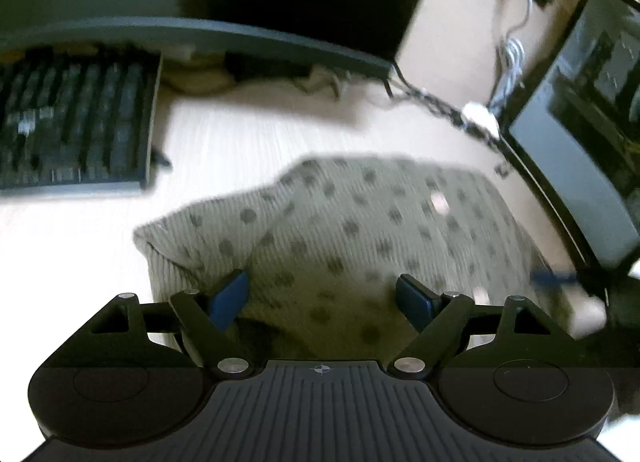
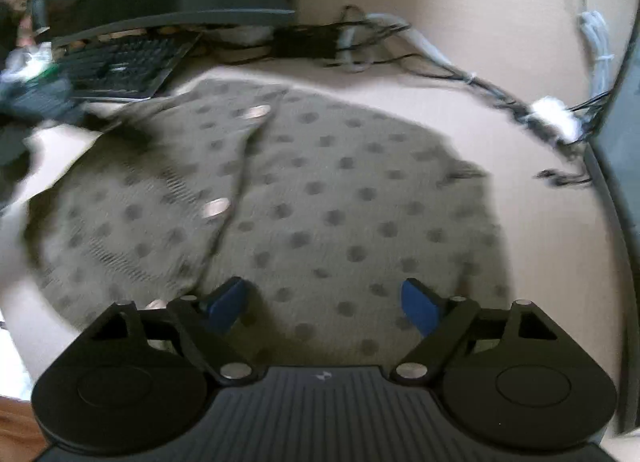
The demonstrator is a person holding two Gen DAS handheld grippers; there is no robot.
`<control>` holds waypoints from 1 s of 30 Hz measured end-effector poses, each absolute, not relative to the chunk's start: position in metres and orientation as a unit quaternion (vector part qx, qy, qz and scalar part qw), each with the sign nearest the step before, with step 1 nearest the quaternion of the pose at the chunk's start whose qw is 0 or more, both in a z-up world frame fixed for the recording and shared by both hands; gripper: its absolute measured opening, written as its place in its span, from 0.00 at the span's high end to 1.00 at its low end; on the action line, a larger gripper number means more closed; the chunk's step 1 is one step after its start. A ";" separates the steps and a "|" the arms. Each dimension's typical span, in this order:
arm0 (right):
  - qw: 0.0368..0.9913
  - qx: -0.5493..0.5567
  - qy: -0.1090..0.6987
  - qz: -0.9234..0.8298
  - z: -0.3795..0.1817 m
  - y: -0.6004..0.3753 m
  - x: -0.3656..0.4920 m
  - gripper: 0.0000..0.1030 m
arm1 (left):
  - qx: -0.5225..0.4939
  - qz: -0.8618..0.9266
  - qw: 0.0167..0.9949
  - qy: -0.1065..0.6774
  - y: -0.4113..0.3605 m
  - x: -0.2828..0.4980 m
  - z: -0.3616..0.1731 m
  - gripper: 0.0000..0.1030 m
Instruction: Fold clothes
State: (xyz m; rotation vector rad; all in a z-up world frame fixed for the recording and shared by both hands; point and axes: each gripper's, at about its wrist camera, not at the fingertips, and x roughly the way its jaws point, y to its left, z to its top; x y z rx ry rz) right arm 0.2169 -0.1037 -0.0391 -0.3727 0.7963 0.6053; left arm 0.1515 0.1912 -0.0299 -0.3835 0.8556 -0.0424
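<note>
Hovering spread, left gripper [image 1: 322, 294] and right gripper [image 2: 324, 302] over dotted cardigan [image 2: 320, 202]; cables [image 2: 500, 102] at two o'clock could snag a swept sleeve

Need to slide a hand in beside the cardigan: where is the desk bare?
Bare desk lies between keyboard and cardigan, and beyond the cardigan toward the cables. Crowded along the back: cables and monitor.

black keyboard [image 1: 72, 122], monitor [image 1: 580, 134], tangled cables [image 2: 500, 98], pale desk [image 1: 240, 130]
</note>
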 end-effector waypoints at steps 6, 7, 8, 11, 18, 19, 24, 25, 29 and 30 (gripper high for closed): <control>0.897 -0.239 0.325 0.180 -0.033 -0.111 0.267 0.18 | -0.258 -0.152 0.840 0.452 0.136 0.120 -0.026 0.12; 0.900 -0.230 0.321 0.182 -0.028 -0.112 0.270 0.18 | -0.268 -0.175 0.833 0.452 0.129 0.116 -0.023 0.12; 0.904 -0.208 0.316 0.201 -0.018 -0.115 0.269 0.18 | -0.274 -0.189 0.831 0.445 0.127 0.112 -0.017 0.12; 0.898 -0.136 0.312 0.278 0.006 -0.129 0.254 0.08 | -0.262 -0.174 0.853 0.416 0.136 0.107 -0.002 0.09; 0.854 -0.188 0.344 0.342 -0.022 -0.125 0.197 0.08 | -0.164 -0.090 0.882 0.433 0.155 0.111 -0.008 0.21; 0.855 -0.189 0.345 0.339 -0.025 -0.129 0.193 0.08 | -0.139 -0.086 0.882 0.442 0.155 0.108 -0.010 0.21; 0.865 -0.182 0.335 0.326 -0.017 -0.144 0.177 0.08 | -0.043 -0.099 0.890 0.443 0.139 0.094 -0.008 0.24; 0.867 -0.180 0.331 0.327 -0.014 -0.146 0.175 0.08 | -0.037 -0.097 0.892 0.441 0.136 0.096 -0.009 0.35; 0.859 -0.167 0.314 0.369 -0.009 -0.130 0.164 0.08 | -0.031 -0.083 0.897 0.433 0.131 0.106 -0.012 0.64; 0.854 -0.166 0.318 0.376 -0.012 -0.124 0.163 0.08 | -0.037 -0.078 0.897 0.434 0.136 0.102 -0.011 0.69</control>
